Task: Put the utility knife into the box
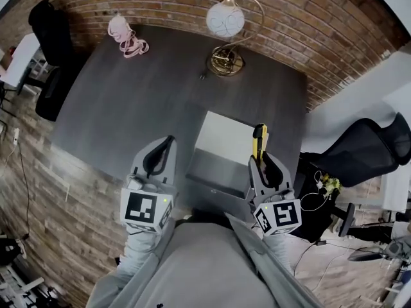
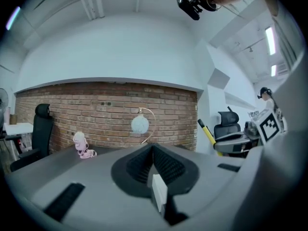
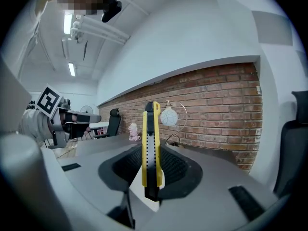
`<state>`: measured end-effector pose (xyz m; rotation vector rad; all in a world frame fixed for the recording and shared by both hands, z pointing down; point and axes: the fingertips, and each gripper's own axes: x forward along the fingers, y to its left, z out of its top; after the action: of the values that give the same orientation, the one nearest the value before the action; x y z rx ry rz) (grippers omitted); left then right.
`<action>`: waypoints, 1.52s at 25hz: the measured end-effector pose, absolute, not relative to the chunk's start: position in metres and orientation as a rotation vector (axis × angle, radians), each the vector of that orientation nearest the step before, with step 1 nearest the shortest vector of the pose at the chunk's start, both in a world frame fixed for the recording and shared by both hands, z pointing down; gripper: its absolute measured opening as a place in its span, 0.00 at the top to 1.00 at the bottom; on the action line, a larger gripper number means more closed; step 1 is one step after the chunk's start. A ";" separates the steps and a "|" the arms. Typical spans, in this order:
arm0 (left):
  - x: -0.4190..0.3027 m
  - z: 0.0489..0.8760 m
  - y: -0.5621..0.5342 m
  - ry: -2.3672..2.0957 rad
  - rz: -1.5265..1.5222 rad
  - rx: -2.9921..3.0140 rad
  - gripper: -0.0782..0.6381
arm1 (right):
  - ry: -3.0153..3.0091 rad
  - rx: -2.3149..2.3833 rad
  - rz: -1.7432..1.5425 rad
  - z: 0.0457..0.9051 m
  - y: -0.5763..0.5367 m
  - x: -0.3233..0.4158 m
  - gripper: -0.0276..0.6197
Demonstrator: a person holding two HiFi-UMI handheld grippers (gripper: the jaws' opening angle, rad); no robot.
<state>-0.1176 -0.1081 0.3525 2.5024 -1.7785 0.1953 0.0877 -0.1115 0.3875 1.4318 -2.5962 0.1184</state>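
Note:
A yellow and black utility knife (image 1: 259, 140) (image 3: 150, 146) stands upright between the jaws of my right gripper (image 1: 262, 167) (image 3: 150, 154), which is shut on its lower end. It hangs just above the right edge of the open box (image 1: 218, 147), which has a white flap at the back and a grey bottom at the front. My left gripper (image 1: 157, 162) (image 2: 153, 151) hovers to the left of the box, its jaws shut with nothing between them. From the left gripper view the knife (image 2: 208, 133) shows at the right.
The box lies on a dark table (image 1: 148, 101). A brass arc lamp with a white globe (image 1: 225, 20) stands at the table's back, and a small pink object (image 1: 126, 38) at the back left. Black office chairs (image 1: 369, 145) stand off both sides. The floor is brick.

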 end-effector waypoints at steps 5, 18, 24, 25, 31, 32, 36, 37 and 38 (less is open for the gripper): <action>-0.096 0.347 -0.136 -1.732 0.184 2.546 0.86 | -2.587 1.440 0.118 0.384 -0.126 0.099 0.76; -0.070 0.344 -0.175 -1.570 0.193 2.658 0.86 | -2.529 1.483 0.113 0.383 -0.134 0.105 0.76; -0.060 0.346 -0.180 -1.483 0.206 2.702 0.86 | -2.490 1.542 0.119 0.381 -0.129 0.110 0.76; -0.058 0.347 -0.180 -1.469 0.207 2.706 0.86 | -2.482 1.544 0.118 0.382 -0.128 0.111 0.76; -0.051 0.354 -0.179 -1.410 0.209 2.720 0.86 | -2.441 1.528 0.120 0.392 -0.122 0.110 0.76; -0.050 0.355 -0.179 -1.404 0.209 2.720 0.86 | -2.436 1.519 0.121 0.394 -0.122 0.109 0.76; -0.046 0.360 -0.177 -1.373 0.211 2.726 0.86 | -2.418 1.470 0.134 0.405 -0.121 0.105 0.76; -0.046 0.361 -0.177 -1.367 0.211 2.727 0.86 | -2.414 1.456 0.134 0.409 -0.120 0.104 0.76; -0.046 0.362 -0.177 -1.364 0.211 2.725 0.86 | -2.409 1.441 0.133 0.412 -0.120 0.103 0.76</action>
<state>-0.0455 -0.1772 0.3625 2.7251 -1.3640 0.2109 0.1031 -0.1199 0.4125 1.4408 -2.4088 0.1331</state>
